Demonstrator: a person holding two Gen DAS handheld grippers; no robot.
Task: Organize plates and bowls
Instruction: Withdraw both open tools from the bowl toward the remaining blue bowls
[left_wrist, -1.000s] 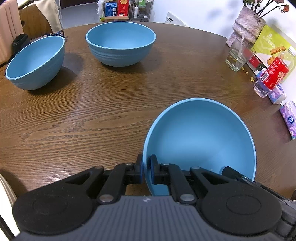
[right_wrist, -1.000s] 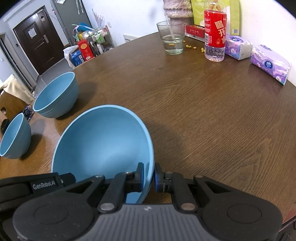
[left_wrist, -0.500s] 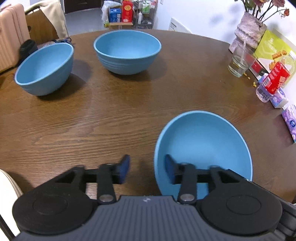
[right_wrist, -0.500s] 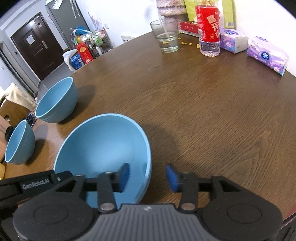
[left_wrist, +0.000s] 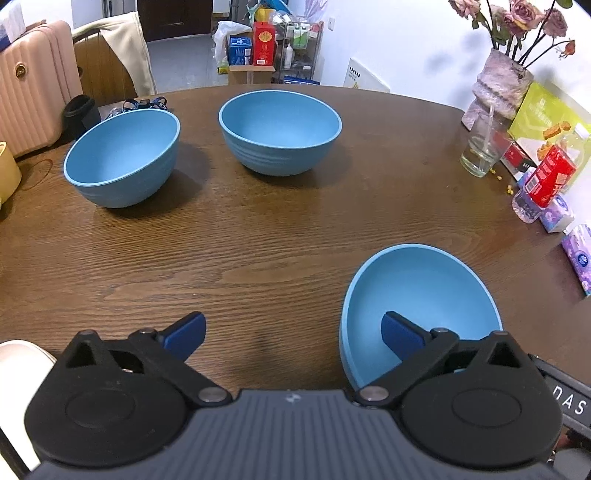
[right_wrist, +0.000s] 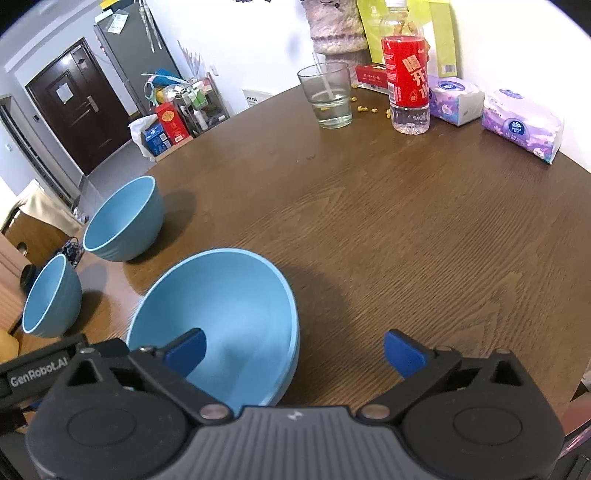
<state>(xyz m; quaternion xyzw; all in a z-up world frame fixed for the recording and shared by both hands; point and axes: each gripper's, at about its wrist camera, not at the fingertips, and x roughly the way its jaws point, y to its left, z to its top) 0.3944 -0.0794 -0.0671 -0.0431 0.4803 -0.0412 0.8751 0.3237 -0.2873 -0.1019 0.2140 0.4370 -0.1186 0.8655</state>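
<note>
Both the left gripper (left_wrist: 291, 334) and right gripper (right_wrist: 293, 349) are opening, released, straddling the smooth round blue bowl's (right_wrist: 236, 314) rim on the grainy wooden table (right_wrist: 406, 236); its base at six o'clock is hidden.

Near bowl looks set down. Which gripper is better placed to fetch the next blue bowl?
Probably left. The left gripper, jaws opening and clear of the near bowl, faces the two far bowls straight ahead. From the right gripper they sit far off to its left.

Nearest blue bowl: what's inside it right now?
The nearest blue bowl holds no food or dish. One blue pad of each pair of opening tongs hangs over its hollow, touching nothing. Its near wall is hidden behind the tongs.
</note>
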